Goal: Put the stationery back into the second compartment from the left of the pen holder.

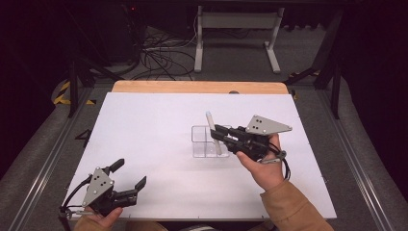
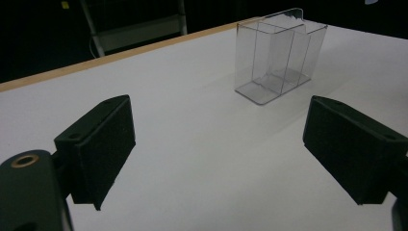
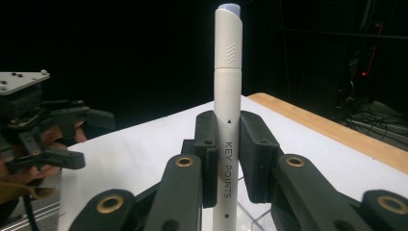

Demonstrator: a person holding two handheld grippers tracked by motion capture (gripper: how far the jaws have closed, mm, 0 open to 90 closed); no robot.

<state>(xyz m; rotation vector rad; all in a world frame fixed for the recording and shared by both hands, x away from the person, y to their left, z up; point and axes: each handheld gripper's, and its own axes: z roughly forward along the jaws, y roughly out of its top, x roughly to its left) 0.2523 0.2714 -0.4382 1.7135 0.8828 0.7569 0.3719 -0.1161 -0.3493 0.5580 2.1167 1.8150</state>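
A white marker (image 3: pixel 227 86) with a pale blue cap end and the print "KEY POINTS" stands upright between the black pads of my right gripper (image 3: pixel 227 159), which is shut on it. Seen from above, the marker (image 1: pixel 213 132) leans over a clear plastic box (image 1: pixel 206 142) with a middle divider, its lower end inside or just behind the right compartment. My right gripper (image 1: pixel 219 134) reaches in from the box's right. My left gripper (image 1: pixel 129 174) rests near the table's front left corner, jaws wide open. The clear box (image 2: pixel 275 55) stands beyond those open fingers (image 2: pixel 103 144).
The white table top (image 1: pixel 154 125) has a wooden strip along its far edge (image 1: pixel 199 87). A white metal frame (image 1: pixel 235 38) and loose cables (image 1: pixel 161 57) lie on the floor behind. Metal rails run along both sides of the table.
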